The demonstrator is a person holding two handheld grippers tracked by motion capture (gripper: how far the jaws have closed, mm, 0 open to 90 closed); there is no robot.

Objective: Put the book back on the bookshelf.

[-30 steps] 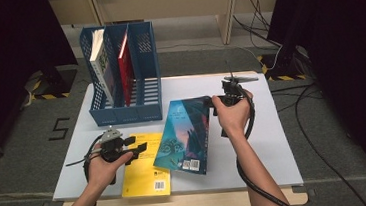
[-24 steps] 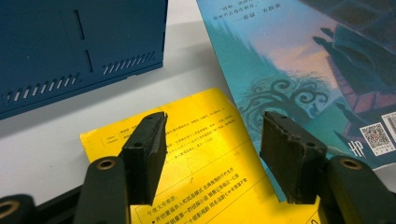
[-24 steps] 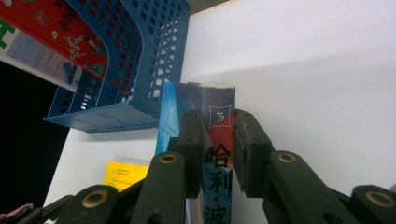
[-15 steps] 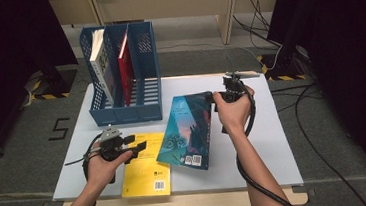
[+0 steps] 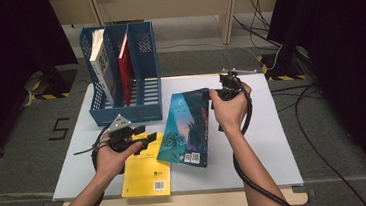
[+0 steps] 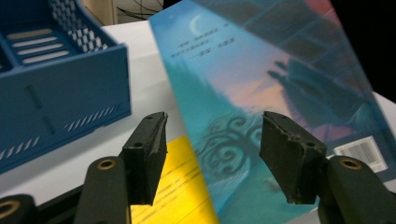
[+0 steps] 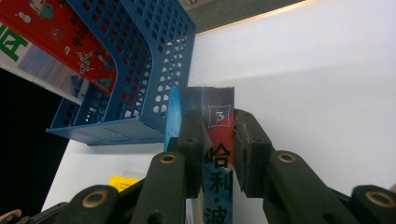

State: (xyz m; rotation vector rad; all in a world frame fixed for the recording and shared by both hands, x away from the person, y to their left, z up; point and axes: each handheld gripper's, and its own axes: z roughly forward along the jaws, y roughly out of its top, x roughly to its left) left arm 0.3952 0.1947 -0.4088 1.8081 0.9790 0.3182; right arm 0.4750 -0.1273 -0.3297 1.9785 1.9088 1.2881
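Our right gripper (image 5: 209,93) squeezes the spine of the blue book (image 5: 188,127), which is tipped up over the yellow book (image 5: 146,169). Our left gripper (image 5: 149,138) is open beside it. We should hold tight and lift slowly toward the blue rack (image 5: 142,94).

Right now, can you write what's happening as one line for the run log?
right gripper: shut on teal book, tilted up | left gripper: open, above yellow book | blue file rack: two books
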